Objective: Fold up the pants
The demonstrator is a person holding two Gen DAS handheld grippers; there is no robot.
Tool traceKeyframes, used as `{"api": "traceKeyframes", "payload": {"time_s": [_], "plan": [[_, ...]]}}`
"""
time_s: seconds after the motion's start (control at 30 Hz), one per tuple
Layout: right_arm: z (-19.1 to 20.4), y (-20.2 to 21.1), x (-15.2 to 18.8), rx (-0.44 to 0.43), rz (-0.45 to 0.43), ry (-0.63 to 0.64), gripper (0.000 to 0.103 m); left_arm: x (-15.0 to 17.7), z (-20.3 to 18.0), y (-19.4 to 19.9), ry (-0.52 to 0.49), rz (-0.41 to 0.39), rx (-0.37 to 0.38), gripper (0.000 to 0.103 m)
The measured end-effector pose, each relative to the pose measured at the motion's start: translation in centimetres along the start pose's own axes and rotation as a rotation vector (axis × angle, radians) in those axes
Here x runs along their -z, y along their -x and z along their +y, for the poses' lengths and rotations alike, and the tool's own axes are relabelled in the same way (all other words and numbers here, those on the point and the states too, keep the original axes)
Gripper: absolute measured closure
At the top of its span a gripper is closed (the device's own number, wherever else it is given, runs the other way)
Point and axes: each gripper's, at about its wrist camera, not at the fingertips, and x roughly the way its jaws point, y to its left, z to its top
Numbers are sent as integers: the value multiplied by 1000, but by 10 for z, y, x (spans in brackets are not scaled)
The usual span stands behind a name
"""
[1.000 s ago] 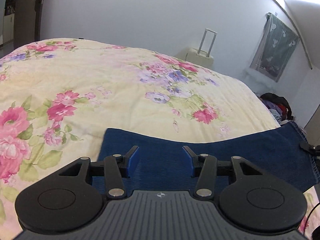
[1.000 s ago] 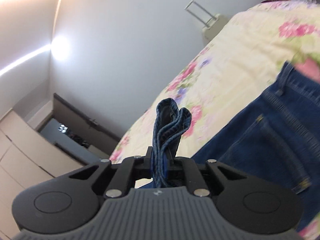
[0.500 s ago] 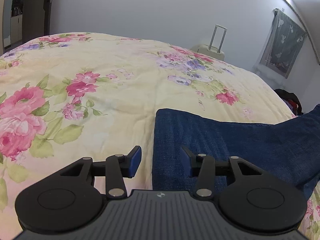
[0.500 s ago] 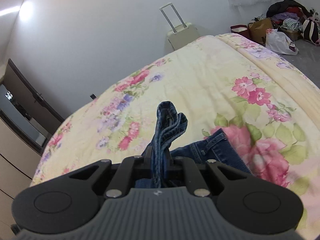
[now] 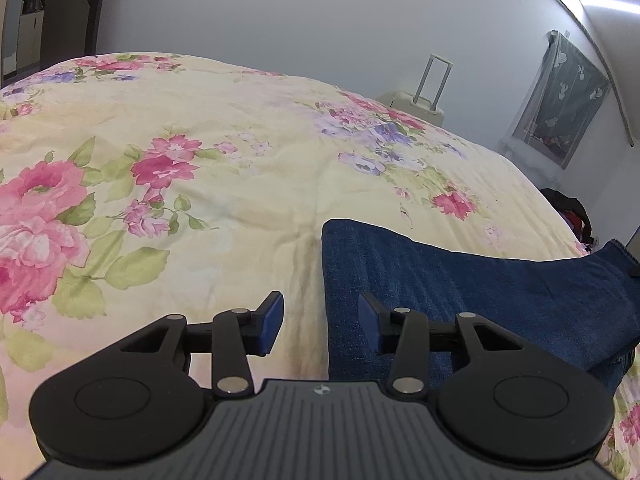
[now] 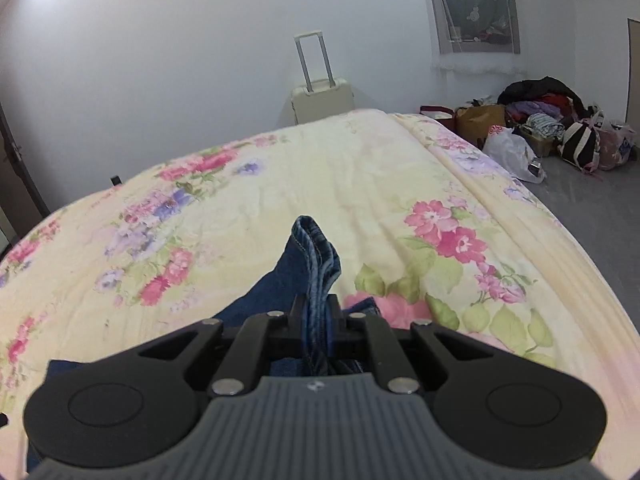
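bedspread bare beside pants

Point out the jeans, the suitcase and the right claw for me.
jeans (image 5: 460, 292): left wrist view, flat denim panel.
suitcase (image 6: 322, 100): right wrist view, cream body.
right claw (image 6: 318, 312): right wrist view, between fingertips clamping the jeans' hem.

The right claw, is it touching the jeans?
Touching. The right wrist view shows the right claw shut on a bunched edge of the jeans, denim sticking up between its fingers.

Both wrist views low over bed
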Motion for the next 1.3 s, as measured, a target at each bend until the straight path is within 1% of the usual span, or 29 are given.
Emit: {"api": "traceKeyframes", "payload": {"time_s": [0.07, 0.17, 0.23, 0.27, 0.3, 0.33, 0.37, 0.43, 0.47, 0.5, 0.53, 0.57, 0.63, 0.7, 0.83, 0.87, 0.9, 0.93, 0.97, 1.0, 1.03, 1.07, 1.1, 1.13, 1.17, 1.2, 1.23, 1.27, 1.3], "plan": [[-4, -19, 8, 57, 44, 34, 100, 3, -2, -5, -12, 19, 11, 53], [-16, -45, 23, 98, 110, 31, 101, 14, -5, -18, -32, 69, 30, 56], [-23, -57, 32, 126, 147, 22, 99, 20, -7, -26, -52, 95, 15, 56], [-26, -62, 35, 159, 172, 19, 99, 22, -7, -28, -51, 98, 12, 56], [-29, -64, 37, 209, 184, 20, 98, 21, -6, -28, -44, 98, 14, 56], [-36, -62, 37, 246, 180, 8, 94, 20, -4, -27, -33, 94, 15, 56], [-44, -56, 36, 251, 167, -25, 92, 19, -4, -26, -25, 87, 13, 56], [-60, -34, 33, 212, 135, -112, 92, 17, -4, -22, -23, 69, 8, 56], [-65, -23, 33, 186, 119, -139, 87, 15, -5, -20, -24, 62, 9, 56], [-68, -9, 33, 158, 103, -158, 81, 14, -7, -18, -28, 58, 15, 56], [-69, 4, 35, 134, 89, -176, 67, 13, -8, -16, -34, 55, 21, 56], [-70, 15, 38, 108, 77, -196, 63, 13, -10, -15, -41, 53, 22, 56], [-72, 34, 49, 38, 72, -257, 62, 13, -13, -12, -56, 48, 17, 56], [-76, 41, 65, -16, 93, -362, 60, 14, -15, -12, -67, 50, 15, 56], [-96, 30, 96, -57, 123, -619, 60, 17, -12, -15, -63, 65, 26, 56], [-102, 26, 103, -75, 126, -688, 60, 18, -10, -17, -58, 73, 27, 56], [-107, 20, 109, -112, 135, -756, 60, 19, -8, -19, -51, 80, 28, 56], [-109, 14, 113, -129, 147, -798, 64, 20, -7, -20, -43, 85, 30, 56], [-109, 11, 115, -118, 147, -815, 72, 20, -5, -21, -33, 86, 35, 56], [-108, 9, 115, -110, 139, -822, 78, 20, -3, -22, -22, 89, 39, 56], [-108, 11, 114, -119, 119, -833, 87, 20, -2, -23, -15, 93, 43, 56], [-108, 14, 112, -149, 90, -842, 92, 20, -1, -23, -14, 94, 41, 56], [-105, 20, 106, -178, 58, -823, 93, 21, -1, -24, -21, 95, 35, 56], [-97, 29, 96, -193, 24, -760, 94, 22, -1, -26, -27, 97, 34, 55], [-87, 39, 83, -203, -15, -670, 94, 23, -1, -28, -29, 103, 35, 55], [-75, 48, 72, -187, -48, -556, 95, 24, 0, -31, -24, 111, 39, 55], [-63, 53, 63, -140, -58, -443, 95, 25, 1, -33, -20, 118, 42, 55], [-56, 51, 60, -86, -44, -378, 95, 25, 0, -35, -22, 126, 43, 55], [-56, 44, 62, -44, -10, -365, 95, 26, 0, -35, -27, 128, 45, 55]]}}
